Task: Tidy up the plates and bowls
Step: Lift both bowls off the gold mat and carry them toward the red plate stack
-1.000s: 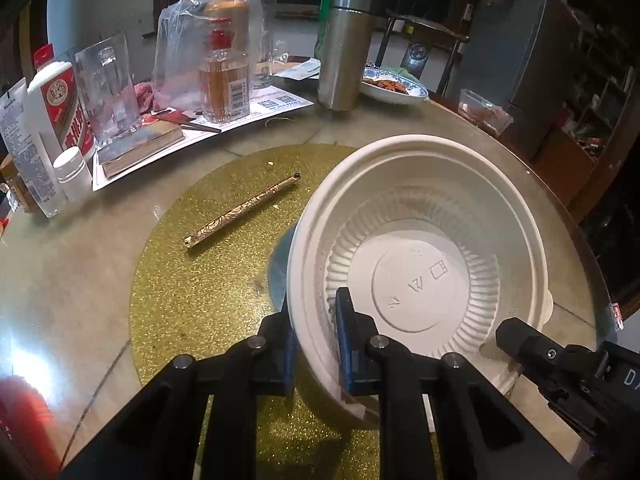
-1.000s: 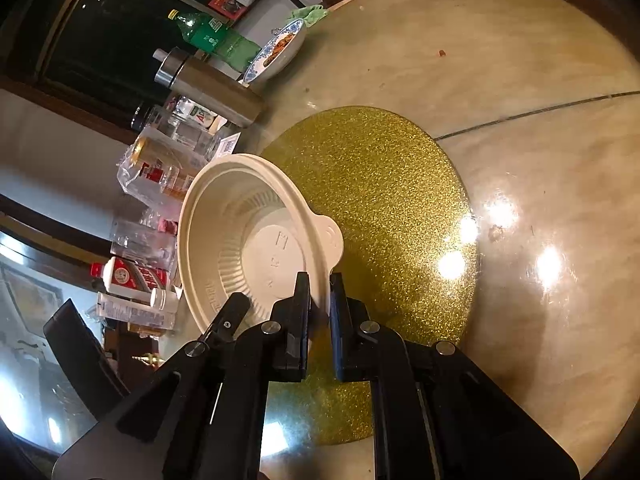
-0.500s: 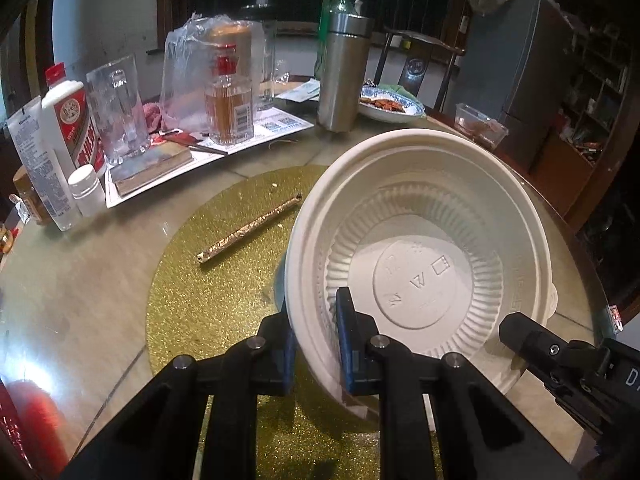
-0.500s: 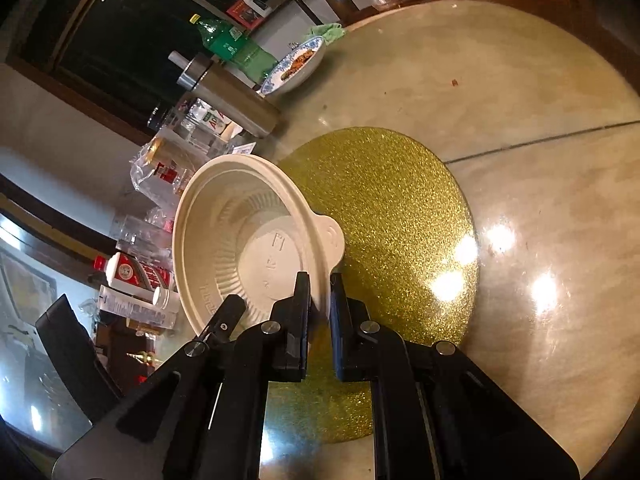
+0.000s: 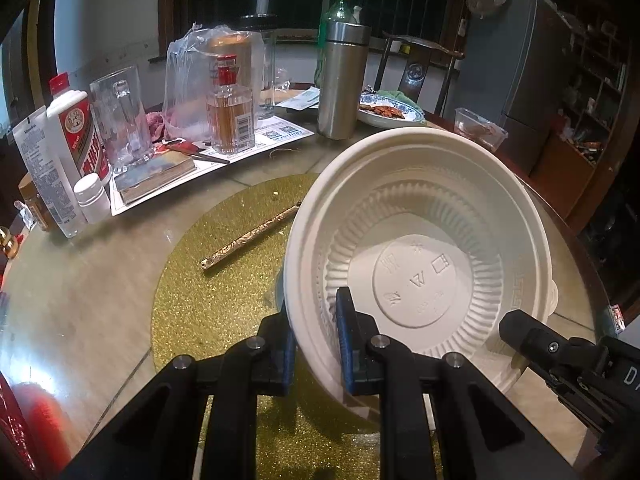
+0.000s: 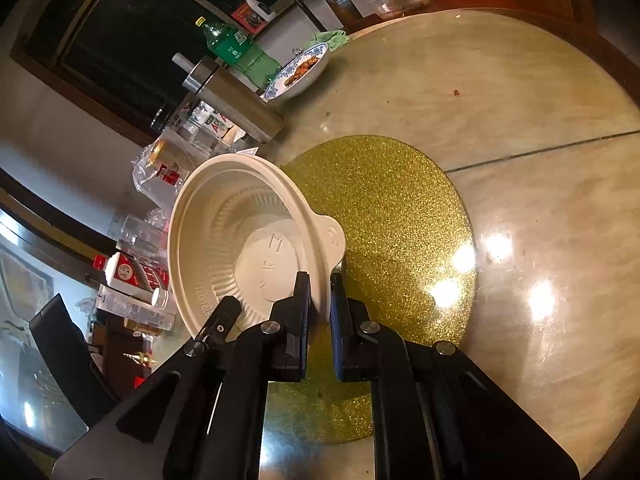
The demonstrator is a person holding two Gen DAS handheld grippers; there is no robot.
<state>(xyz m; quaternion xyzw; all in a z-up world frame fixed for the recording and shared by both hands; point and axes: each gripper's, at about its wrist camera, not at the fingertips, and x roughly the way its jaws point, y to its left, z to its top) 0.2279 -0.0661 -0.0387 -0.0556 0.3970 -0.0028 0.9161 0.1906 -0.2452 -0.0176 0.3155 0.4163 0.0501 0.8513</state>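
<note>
A cream plastic bowl (image 5: pixel 420 248) with a ribbed inside and small side handles is held in the air, tilted, above the gold glitter turntable (image 5: pixel 208 304). My left gripper (image 5: pixel 316 340) is shut on the bowl's near rim. My right gripper (image 6: pixel 320 300) is shut on the opposite rim of the bowl (image 6: pixel 240 240), next to its handle tab. The right gripper's tip also shows in the left wrist view (image 5: pixel 516 328) at the bowl's right edge. The left gripper's finger shows in the right wrist view (image 6: pixel 224 312).
A patterned chopstick sleeve (image 5: pixel 248 240) lies on the turntable. At the back of the round table (image 6: pixel 540 220) stand a steel flask (image 5: pixel 342 80), liquor bottles (image 5: pixel 230 116), a glass mug (image 5: pixel 122 120), a blue-rimmed plate with food (image 5: pixel 390 112) and a plastic container (image 5: pixel 478 128).
Both grippers have lifted the bowl higher above the turntable and tilted it more. The table items look lower and farther in both views.
</note>
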